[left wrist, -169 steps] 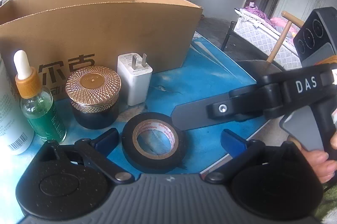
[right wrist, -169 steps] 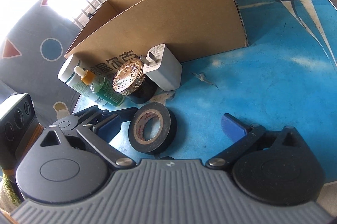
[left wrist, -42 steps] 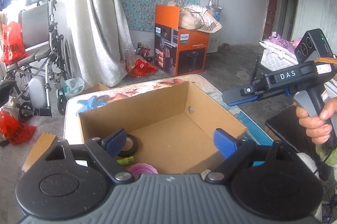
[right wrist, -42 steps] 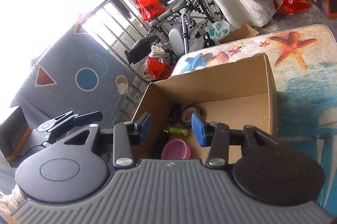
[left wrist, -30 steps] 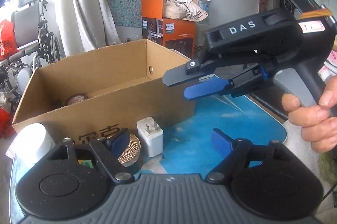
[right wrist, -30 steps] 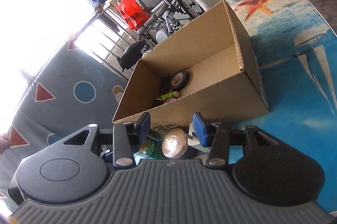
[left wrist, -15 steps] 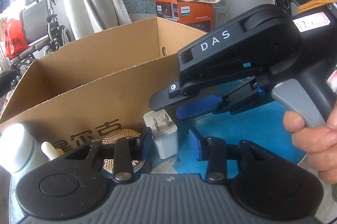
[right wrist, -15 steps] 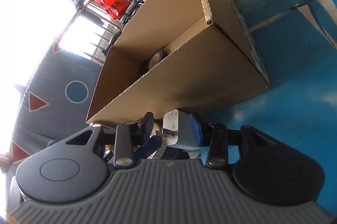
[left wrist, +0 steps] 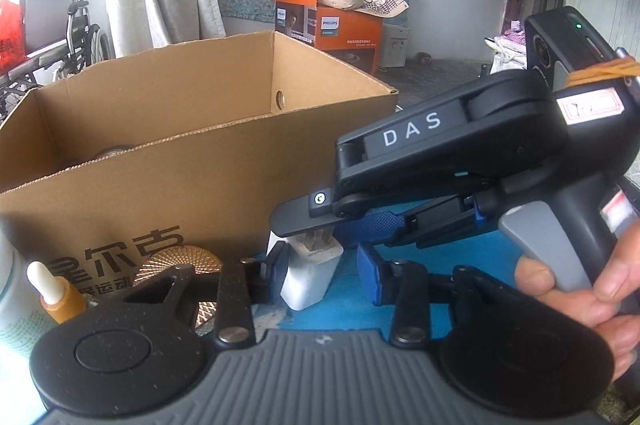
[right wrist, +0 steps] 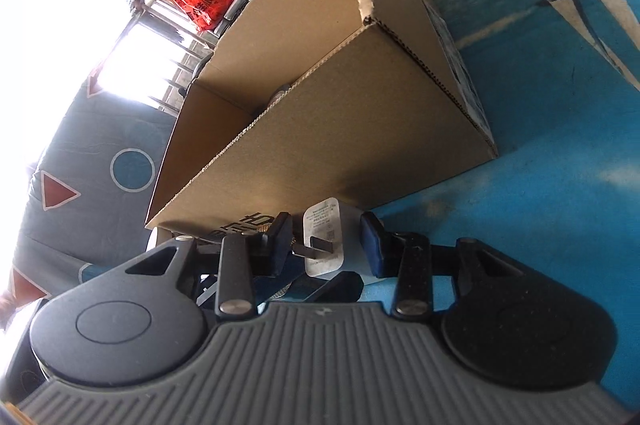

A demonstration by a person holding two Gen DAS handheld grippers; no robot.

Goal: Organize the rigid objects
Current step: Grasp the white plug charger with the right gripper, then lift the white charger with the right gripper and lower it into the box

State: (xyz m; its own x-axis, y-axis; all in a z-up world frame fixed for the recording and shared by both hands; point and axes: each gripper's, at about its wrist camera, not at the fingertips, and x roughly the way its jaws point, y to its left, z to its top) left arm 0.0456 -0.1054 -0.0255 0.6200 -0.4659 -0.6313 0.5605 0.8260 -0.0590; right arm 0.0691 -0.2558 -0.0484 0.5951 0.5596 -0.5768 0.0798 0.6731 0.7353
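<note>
- My left gripper (left wrist: pixel 322 275) is half open, its blue pads on either side of the white square plug-in charger (left wrist: pixel 310 275) on the table, not yet touching it as far as I can tell.
- My right gripper (right wrist: pixel 326 245) comes at the same charger from the other side, fingers also part-spread and holding nothing.
- Risk: both grippers crowd one small charger. Closing together, I judge the fingers could knock each other or tip it over; the metal prongs (right wrist: pixel 316 246) could catch a pad.
- Just left, the gold-lidded jar (left wrist: pixel 180 265) and amber-capped dropper bottle (left wrist: pixel 56 291) leave little room.
- Behind, the brown cardboard box (left wrist: pixel 192 169) stands close; its near wall must be cleared. Open blue table (right wrist: pixel 560 225) lies right.
</note>
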